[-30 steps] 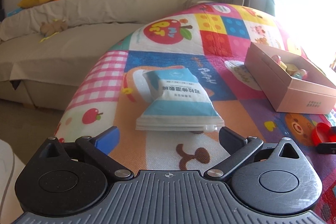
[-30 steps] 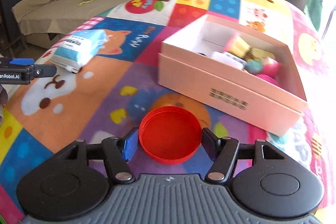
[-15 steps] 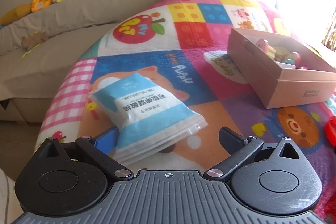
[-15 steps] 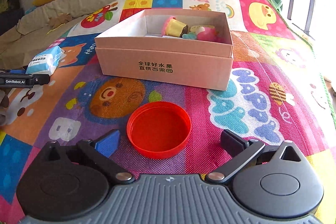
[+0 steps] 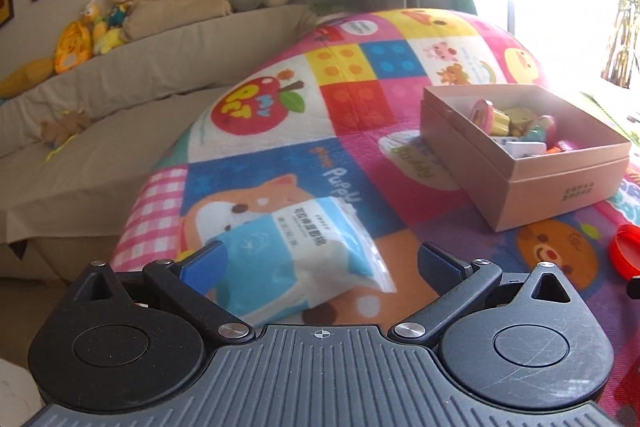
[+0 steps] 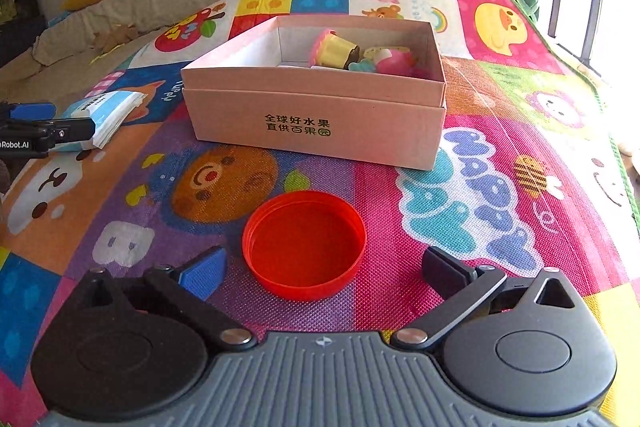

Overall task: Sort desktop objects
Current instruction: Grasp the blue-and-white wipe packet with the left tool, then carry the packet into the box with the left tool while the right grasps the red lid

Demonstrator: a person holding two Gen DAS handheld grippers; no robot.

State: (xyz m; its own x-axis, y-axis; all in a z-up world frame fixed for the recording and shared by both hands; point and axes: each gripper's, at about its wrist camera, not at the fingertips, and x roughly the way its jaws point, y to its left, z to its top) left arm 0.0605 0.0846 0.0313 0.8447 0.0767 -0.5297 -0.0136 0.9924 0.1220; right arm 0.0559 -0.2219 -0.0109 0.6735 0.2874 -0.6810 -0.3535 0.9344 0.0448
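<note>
Since a second ago, both tongs are shifting: the right tongs (image 6: 322, 269) have just been opening, releasing the red lid (image 6: 304, 245), which is now lying loose on the mat (image 6: 500, 155) between the spread jaws, touching neither; the left tongs (image 5: 320, 261) are standing released too, closing in around the blue pack (image 5: 294, 245), which is lying between the jaws, its edge seemingly against the blue pad (image 5: 204, 261). Judging by this, the step in hand is collecting the last loose items; next, each jaw pair needs clenching, then carrying to the box (image 6: 320, 131), already holding toys (image 6: 360, 55). Nothing is blocking the way; a sofa (image 5: 120, 99) is sitting beyond the mat.
</note>
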